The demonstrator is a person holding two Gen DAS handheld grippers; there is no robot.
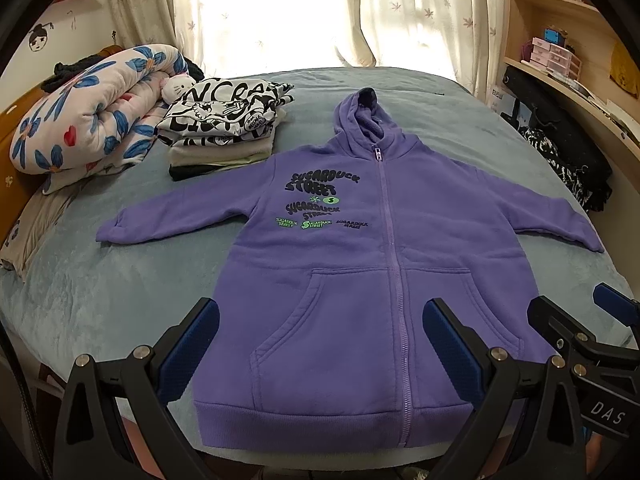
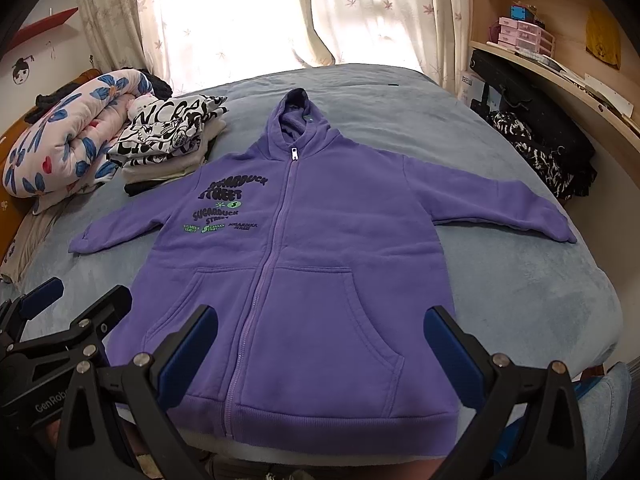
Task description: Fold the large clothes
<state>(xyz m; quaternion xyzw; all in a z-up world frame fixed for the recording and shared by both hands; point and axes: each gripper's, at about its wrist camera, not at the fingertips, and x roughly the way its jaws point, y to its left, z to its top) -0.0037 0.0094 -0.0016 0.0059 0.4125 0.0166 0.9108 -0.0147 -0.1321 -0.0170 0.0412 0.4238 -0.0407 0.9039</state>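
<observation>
A purple zip-up hoodie [image 1: 352, 264] [image 2: 304, 256] lies flat and face up on the grey-blue bed, zipped, both sleeves spread out sideways, hood pointing toward the window. Its hem is at the near bed edge. My left gripper [image 1: 320, 340] hovers open above the hem and left pocket, nothing between its blue pads. My right gripper [image 2: 320, 340] hovers open above the hem and right pocket, also holding nothing. The right gripper [image 1: 576, 320] shows at the right edge of the left wrist view. The left gripper [image 2: 68, 312] shows at the left edge of the right wrist view.
A stack of folded clothes [image 1: 224, 128] [image 2: 172, 140] sits beyond the left sleeve. A rolled floral quilt [image 1: 92, 108] [image 2: 68, 132] lies at the far left. Dark clothes [image 1: 560, 152] [image 2: 540, 148] are piled by the wooden shelves [image 1: 568, 40] on the right. Curtains [image 1: 280, 12] hang behind the bed [image 1: 120, 288].
</observation>
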